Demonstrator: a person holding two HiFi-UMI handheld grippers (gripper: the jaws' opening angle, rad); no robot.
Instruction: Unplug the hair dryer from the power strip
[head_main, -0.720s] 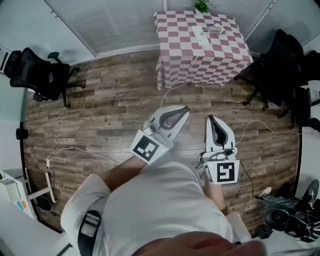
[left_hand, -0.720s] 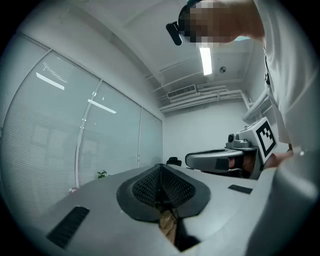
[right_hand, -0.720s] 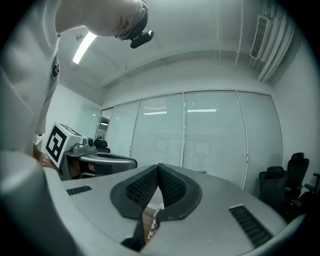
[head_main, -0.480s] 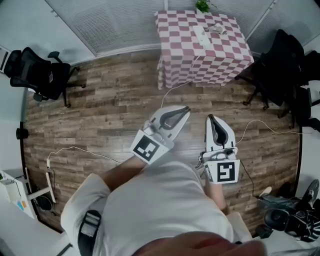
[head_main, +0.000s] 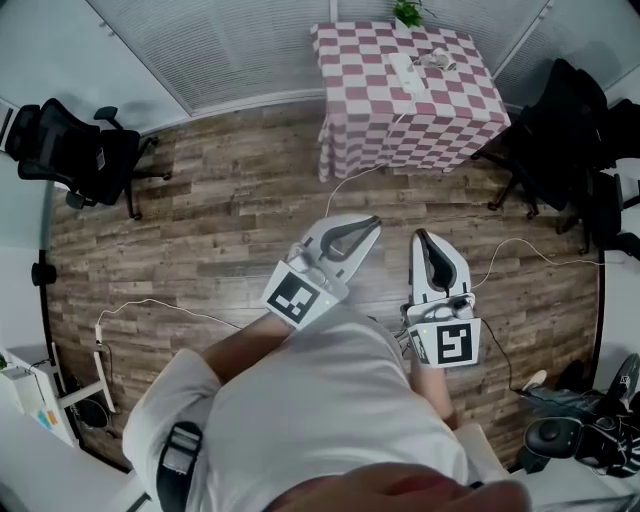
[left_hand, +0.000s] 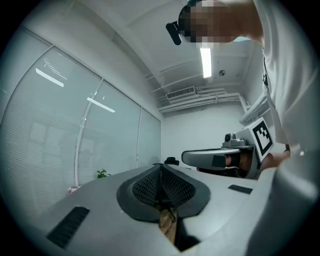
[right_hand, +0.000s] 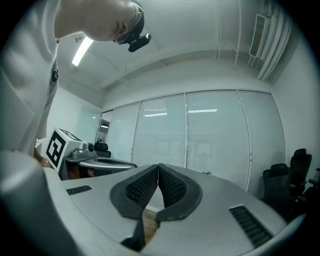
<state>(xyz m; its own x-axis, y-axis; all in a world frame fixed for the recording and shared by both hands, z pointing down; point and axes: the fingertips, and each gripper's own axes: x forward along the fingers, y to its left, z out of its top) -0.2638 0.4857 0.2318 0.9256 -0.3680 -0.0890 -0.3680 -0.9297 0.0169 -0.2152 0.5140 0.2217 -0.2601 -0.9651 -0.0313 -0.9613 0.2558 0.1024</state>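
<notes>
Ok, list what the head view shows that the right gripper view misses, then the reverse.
Head view only: the table under a pink-and-white checked cloth and the white power strip lying on it. Right gripper view only: the long ceiling light and the white ceiling pipes. Both: the right tool with its jaws shut and empty, the left tool with its black-and-white marker cube, a black office chair and the white slatted blinds.
</notes>
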